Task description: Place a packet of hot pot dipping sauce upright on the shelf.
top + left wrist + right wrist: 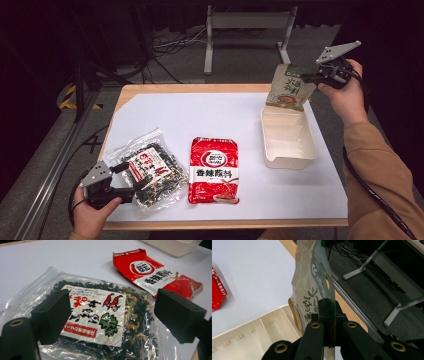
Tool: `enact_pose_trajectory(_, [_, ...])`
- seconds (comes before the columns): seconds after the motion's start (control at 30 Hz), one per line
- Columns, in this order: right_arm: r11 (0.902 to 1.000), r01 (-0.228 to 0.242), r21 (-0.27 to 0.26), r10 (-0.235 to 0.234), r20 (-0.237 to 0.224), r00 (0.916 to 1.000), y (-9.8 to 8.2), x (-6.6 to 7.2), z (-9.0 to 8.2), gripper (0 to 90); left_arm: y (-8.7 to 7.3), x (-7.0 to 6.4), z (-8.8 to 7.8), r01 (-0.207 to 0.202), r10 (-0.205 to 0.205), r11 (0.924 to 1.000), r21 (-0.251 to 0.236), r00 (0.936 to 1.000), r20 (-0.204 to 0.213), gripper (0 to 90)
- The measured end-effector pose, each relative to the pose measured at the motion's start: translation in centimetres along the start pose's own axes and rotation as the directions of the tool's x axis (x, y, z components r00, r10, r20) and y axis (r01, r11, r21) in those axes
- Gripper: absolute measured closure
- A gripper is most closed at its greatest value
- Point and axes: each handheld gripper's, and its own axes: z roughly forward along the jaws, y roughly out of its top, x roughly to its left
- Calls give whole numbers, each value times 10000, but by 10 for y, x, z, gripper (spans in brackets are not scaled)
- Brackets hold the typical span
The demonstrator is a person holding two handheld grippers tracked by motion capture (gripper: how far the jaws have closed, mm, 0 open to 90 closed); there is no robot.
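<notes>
Beige and green, a sauce pouch (289,86) hangs from the right gripper (312,76), whose jaws are pressed together on the pouch's top edge. In the right gripper view the pouch (312,287) rises straight ahead of the clamped jaws, upright and thin-edged. Directly below the pouch sits a cream plastic tray (287,135) with ribbed inner walls; the pouch's lower edge is at the tray's far rim, though whether it touches is unclear.

The left gripper (134,181) rests low at the near left of the white table cover (200,112), jaws spread wide apart. Between and just beyond them lies a clear bag of dried seaweed (100,322) with a white and red label; contact with the jaws cannot be told. Just beside that bag, to the gripper's right, a red seasoning packet (214,170) lies flat.
</notes>
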Motion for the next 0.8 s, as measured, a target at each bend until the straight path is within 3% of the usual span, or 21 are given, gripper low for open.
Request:
enact_pose_trajectory(0.4, [9993, 108, 347, -105, -85, 9999, -9, 1, 20, 894, -1, 0, 0, 60, -60, 10000, 42, 10000, -10, 148])
enact_pose_trajectory(0.8, [9984, 322, 467, -327, 101, 9994, -10, 3, 29, 894, -1, 0, 0, 104, -104, 9999, 70, 9999, -11, 147])
